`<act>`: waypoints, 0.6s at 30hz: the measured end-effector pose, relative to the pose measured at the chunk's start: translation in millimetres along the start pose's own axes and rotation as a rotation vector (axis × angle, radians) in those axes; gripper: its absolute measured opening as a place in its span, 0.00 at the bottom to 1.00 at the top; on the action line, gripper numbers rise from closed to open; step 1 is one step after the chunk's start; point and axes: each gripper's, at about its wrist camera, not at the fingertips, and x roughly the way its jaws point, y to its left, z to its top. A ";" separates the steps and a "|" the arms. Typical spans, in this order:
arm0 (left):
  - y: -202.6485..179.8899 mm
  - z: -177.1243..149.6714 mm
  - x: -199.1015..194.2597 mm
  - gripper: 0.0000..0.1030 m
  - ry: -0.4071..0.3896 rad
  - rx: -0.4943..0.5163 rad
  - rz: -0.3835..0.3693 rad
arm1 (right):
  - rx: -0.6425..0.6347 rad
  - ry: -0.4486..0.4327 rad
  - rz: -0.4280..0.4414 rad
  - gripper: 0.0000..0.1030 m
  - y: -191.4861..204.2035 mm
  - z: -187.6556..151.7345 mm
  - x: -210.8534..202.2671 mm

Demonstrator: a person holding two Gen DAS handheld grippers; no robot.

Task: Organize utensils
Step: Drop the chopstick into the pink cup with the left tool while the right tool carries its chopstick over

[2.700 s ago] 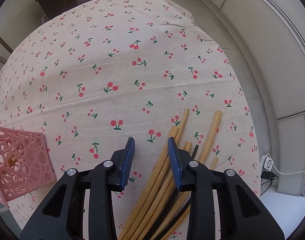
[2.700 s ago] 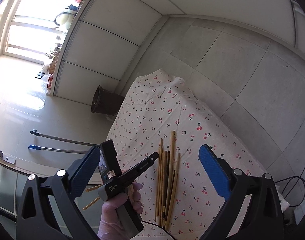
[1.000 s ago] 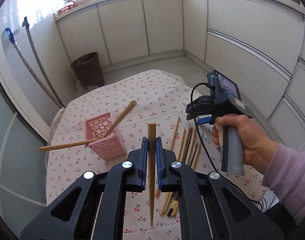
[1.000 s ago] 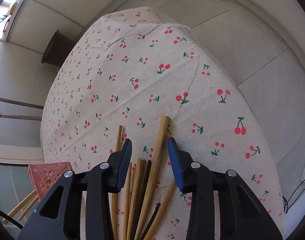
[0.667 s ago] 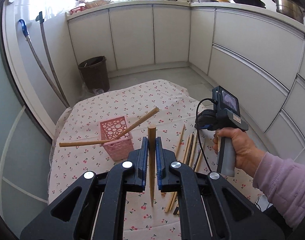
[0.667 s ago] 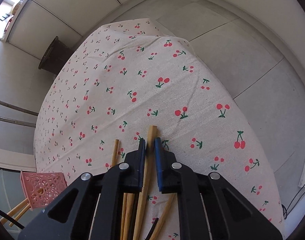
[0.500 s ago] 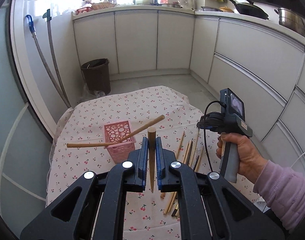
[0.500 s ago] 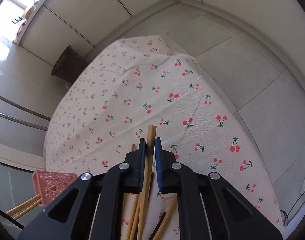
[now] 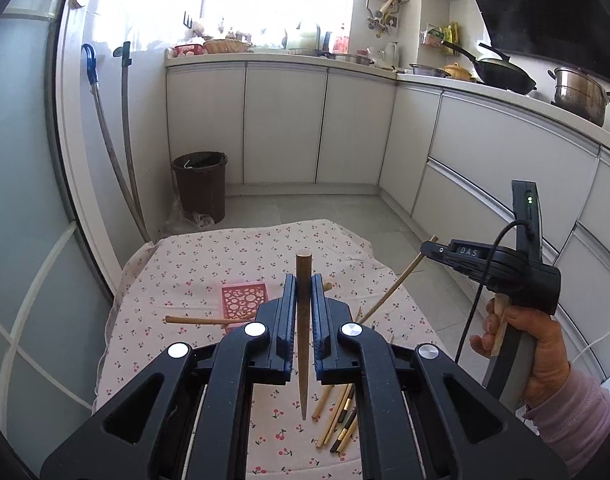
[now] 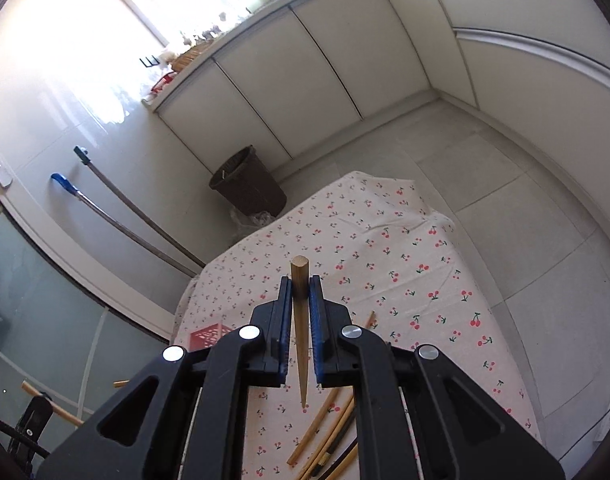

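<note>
My left gripper (image 9: 303, 280) is shut on a wooden chopstick (image 9: 303, 320) and holds it high above the table. My right gripper (image 10: 300, 282) is shut on another wooden chopstick (image 10: 300, 320), also lifted; that chopstick shows in the left wrist view (image 9: 401, 280). A pink perforated basket (image 9: 243, 300) stands on the cherry-print tablecloth (image 9: 209, 256) with chopsticks sticking out of it (image 9: 193, 321); the basket also shows in the right wrist view (image 10: 209, 338). Several chopsticks lie loose on the cloth (image 9: 337, 412), also in the right wrist view (image 10: 325, 444).
A brown waste bin (image 9: 201, 188) stands on the floor behind the table. Two mop handles (image 9: 113, 140) lean on the wall at left. White cabinets (image 9: 281, 124) run along the back and right. A hand (image 9: 533, 344) holds the right gripper's handle.
Both grippers closed on a chopstick each and lifted them up off the table; the table now lies farther below both cameras.
</note>
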 end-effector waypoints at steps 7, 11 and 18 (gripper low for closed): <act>5.6 9.2 -17.3 0.07 -0.043 -0.025 -0.007 | -0.059 -0.075 0.030 0.09 21.0 7.0 -41.1; 15.6 25.2 -22.4 0.07 -0.075 -0.068 -0.001 | -0.065 -0.128 0.053 0.09 30.2 17.8 -58.7; 32.7 58.1 -23.6 0.07 -0.145 -0.137 0.048 | -0.028 -0.219 0.139 0.09 48.5 53.1 -81.6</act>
